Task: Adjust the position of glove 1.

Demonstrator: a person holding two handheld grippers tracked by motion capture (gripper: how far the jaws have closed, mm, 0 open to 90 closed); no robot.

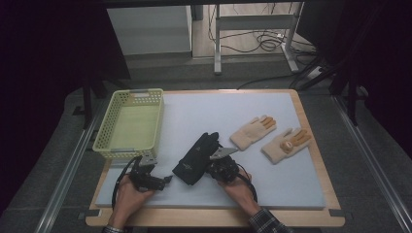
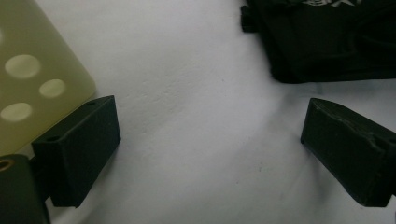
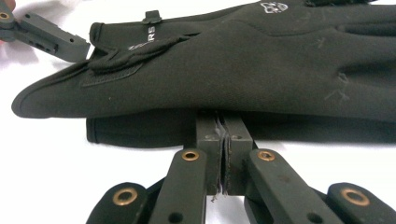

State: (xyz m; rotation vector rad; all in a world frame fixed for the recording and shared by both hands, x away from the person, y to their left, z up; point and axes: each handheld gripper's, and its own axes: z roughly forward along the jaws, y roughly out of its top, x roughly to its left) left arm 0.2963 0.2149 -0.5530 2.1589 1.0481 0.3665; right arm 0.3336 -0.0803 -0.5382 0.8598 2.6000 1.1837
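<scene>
High view: a counter (image 1: 311, 194) covered by a pale mat, seen from above the person's side. A black glove (image 1: 194, 158) lies near the middle of the mat, fingers pointing away from the person. At the back left corner sits a pale yellow plastic basket (image 1: 104, 136) with holes in its walls. Right of the black glove, well apart from it, lie two tan gloves (image 1: 252, 131) side by side, palms up. The person's forearms come in from the bottom edge. The left tongs (image 1: 167, 179) rest on the mat between the basket and the black glove, pointing toward the glove's cuff. The right tongs (image 1: 210, 167) are at the glove's right edge, near the cuff.

Left gripper view: the left tongs (image 2: 210, 140) stand wide apart over bare mat, with nothing between them. The basket's corner (image 2: 32, 70) is just beside one jaw (at the left of this view), and the edge of the black glove (image 2: 322, 42) lies beyond the other jaw, not touching it.

Right gripper view: the right tongs (image 3: 225, 140) are pressed together, their tips under the near edge of the black glove (image 3: 261, 70). A thin sliver of something shows between the pads, but whether it is the glove's fabric I cannot tell. The glove lies flat, cuff at the left. The left tongs' tip (image 3: 51, 39) shows at the upper left, beside the cuff.
</scene>
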